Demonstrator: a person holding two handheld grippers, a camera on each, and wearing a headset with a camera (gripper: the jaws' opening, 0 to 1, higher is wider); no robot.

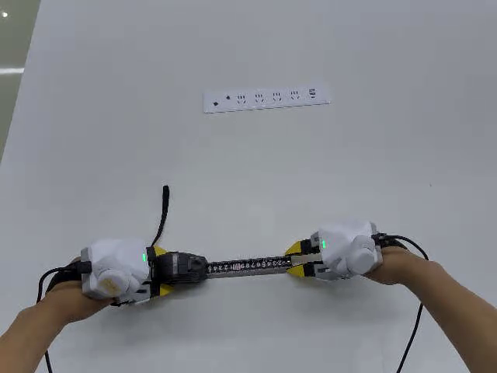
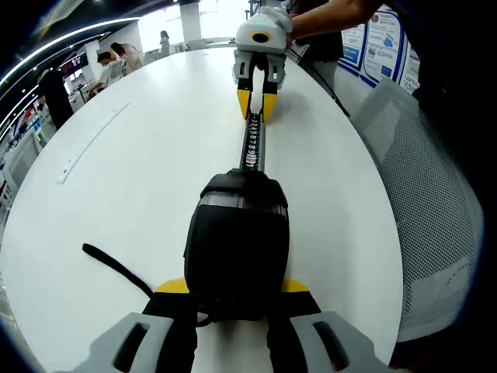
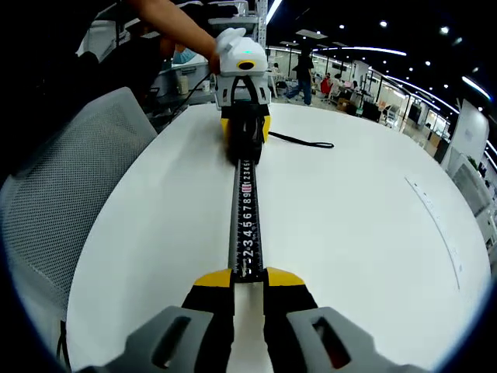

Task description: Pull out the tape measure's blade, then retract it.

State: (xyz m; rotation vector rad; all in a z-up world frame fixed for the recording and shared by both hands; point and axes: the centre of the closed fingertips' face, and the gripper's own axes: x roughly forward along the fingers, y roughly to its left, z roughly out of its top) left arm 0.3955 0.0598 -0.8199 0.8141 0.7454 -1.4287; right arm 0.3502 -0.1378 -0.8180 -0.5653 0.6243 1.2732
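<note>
In the lower part of the head view the tape measure [image 1: 182,267] lies on the white counter [image 1: 349,171], with its black case at lower left. The left gripper [image 1: 163,270] holds it, yellow-tipped jaws closed against the two sides of the case. In the left gripper view the case sits at bottom centre between those jaws and touches both.

The blade [image 1: 245,266] runs out of the case toward the right of the frame, straight and level over the counter, numbers facing up. Its free end is pinched in the right gripper [image 1: 297,262] at lower right, jaws drawn close together on the blade's end. In the right gripper view the blade starts at the jaw tips at bottom centre and runs up the frame to the case.

A black strap [image 1: 162,214] lies on the counter, reaching from the case toward the top of the frame. Farther off, at upper centre, a white power strip [image 1: 266,99] lies well apart from both grippers.
</note>
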